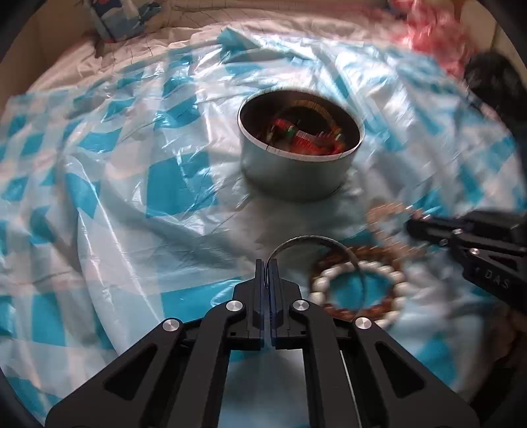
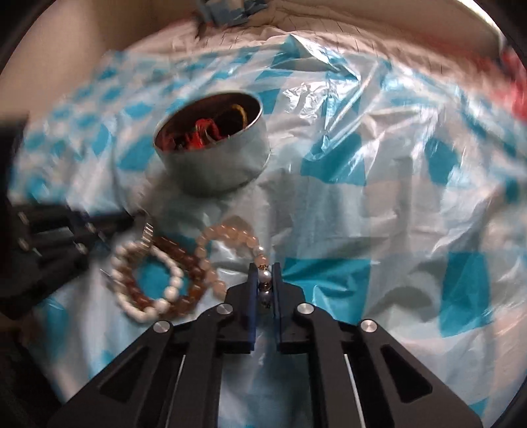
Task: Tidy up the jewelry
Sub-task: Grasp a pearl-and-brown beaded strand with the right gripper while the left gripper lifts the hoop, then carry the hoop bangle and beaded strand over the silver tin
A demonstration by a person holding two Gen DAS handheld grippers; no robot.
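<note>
Bangle (image 1: 313, 242): thin metal hoop, standing edge-up, arcing rightward from the left gripper (image 1: 267, 268), whose jaws clamp it.
Pink bead bracelet (image 2: 217, 245): loop extends away leftward; right gripper (image 2: 265, 280) pinches its pearl end.
Tin (image 2: 214, 154): upright beyond, holding jewelry.

- The red and green things inside the round grey tin (image 1: 298, 171) are smeared by blur, and the tin's near wall hides the ones lying low.
- The pink fluffy heap (image 1: 431, 39) at the top right of the left view is blurry and cut off by the edge.
- The blue and white patterned bundle (image 1: 122, 16) is cut off at the top.
- The pale pink bead bracelet (image 2: 214, 250) has its near end hidden between the right gripper's (image 2: 264, 280) jaws.
- The thin silver metal bangle (image 1: 313, 243) has its lower part hidden behind the left gripper (image 1: 266, 273).
</note>
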